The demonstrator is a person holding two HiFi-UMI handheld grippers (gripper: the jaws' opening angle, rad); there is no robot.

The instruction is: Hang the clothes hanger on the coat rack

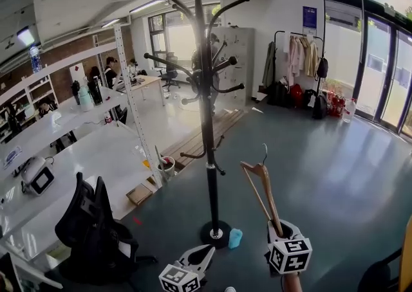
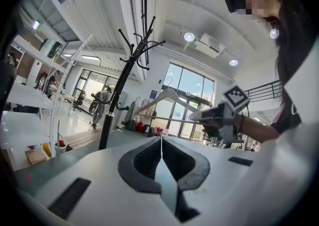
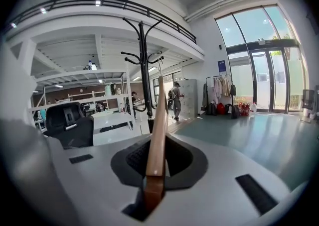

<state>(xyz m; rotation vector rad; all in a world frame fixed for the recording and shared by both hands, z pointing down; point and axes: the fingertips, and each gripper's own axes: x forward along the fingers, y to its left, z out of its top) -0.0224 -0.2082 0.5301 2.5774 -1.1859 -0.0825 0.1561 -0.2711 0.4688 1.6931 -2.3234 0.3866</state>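
Note:
A tall dark coat rack (image 1: 207, 91) with curved pegs stands on a round base in the middle of the floor. It also shows as the coat rack (image 2: 115, 95) in the left gripper view and the coat rack (image 3: 143, 70) in the right gripper view. My right gripper (image 1: 279, 228) is shut on the end of a wooden hanger (image 1: 262, 188). The hanger slants up and left, its metal hook on top, to the right of the pole and apart from it. Between the jaws its wooden arm (image 3: 157, 130) runs straight ahead. My left gripper (image 1: 199, 257) is shut and holds nothing, low beside the rack's base.
A black office chair (image 1: 96, 233) stands at lower left beside white tables and shelving (image 1: 77, 149). A small blue object (image 1: 235, 238) lies by the rack's base. A garment rail with clothes (image 1: 299, 59) is at the back, glass doors (image 1: 380, 72) on the right.

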